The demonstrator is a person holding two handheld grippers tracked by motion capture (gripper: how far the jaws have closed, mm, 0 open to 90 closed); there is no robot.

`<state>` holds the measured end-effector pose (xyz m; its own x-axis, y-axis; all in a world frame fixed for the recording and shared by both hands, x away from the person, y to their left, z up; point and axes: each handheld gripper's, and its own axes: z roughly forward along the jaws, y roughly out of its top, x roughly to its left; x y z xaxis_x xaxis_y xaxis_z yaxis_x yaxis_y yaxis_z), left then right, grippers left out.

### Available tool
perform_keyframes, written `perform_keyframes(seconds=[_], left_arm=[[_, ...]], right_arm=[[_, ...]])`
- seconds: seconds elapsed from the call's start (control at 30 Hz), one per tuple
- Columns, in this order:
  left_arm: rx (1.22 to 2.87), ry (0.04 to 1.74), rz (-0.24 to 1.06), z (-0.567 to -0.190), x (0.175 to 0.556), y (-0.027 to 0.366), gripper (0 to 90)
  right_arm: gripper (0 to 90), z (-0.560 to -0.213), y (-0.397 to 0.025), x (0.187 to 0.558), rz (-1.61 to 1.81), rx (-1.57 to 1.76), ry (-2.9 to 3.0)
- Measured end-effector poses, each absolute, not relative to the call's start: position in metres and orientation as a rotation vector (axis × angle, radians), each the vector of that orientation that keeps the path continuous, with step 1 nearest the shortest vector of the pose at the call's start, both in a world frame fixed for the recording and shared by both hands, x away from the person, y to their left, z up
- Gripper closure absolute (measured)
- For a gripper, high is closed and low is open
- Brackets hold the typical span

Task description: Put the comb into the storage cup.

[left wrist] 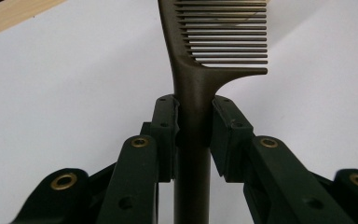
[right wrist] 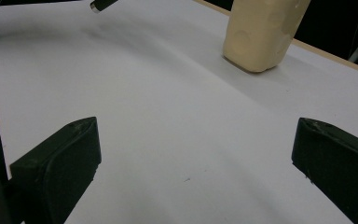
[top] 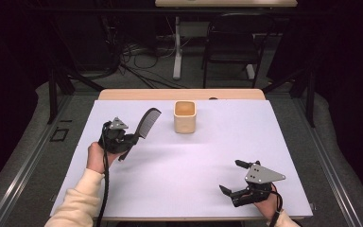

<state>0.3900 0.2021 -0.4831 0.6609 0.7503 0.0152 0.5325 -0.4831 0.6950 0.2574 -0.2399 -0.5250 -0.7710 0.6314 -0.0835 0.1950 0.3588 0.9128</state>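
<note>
- Step in hand, as judged: carrying the comb (top: 145, 126) toward the cup (top: 185, 116); the comb is lifted off the white sheet (top: 179, 165), left of the cup and near it, head pointing far and right.
- Left gripper (top: 123, 141): jaws clamped on the comb's handle, just below the teeth, as the left gripper view shows (left wrist: 193, 121).
- Right gripper (top: 230, 176): jaws wide apart, holding nothing, near the table's near right corner, well apart from the cup.
- Next move, as judged: bring the comb over the cup's open mouth, tip it upright, then lower it in.
- Comb: dark, rigid, smooth, 1 row of fine straight teeth, slim handle.
- Cup (right wrist: 261, 32): pale cream, matte, squarish with rounded corners, empty.
</note>
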Motion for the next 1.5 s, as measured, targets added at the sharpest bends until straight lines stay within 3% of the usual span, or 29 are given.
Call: perform_keyframes(seconds=[0.53, 1.5], left_arm=[[2.203, 0.959, 0.428, -0.474, 0.396, 0.191, 72.0], [2.051, 0.936, 0.451, -0.467, 0.407, 0.182, 72.1]], right_arm=[[0.9, -0.525, -0.24, 0.257, 1.391, 0.715, 2.207], [1.0, -0.525, -0.24, 0.257, 1.391, 0.718, 2.203]])
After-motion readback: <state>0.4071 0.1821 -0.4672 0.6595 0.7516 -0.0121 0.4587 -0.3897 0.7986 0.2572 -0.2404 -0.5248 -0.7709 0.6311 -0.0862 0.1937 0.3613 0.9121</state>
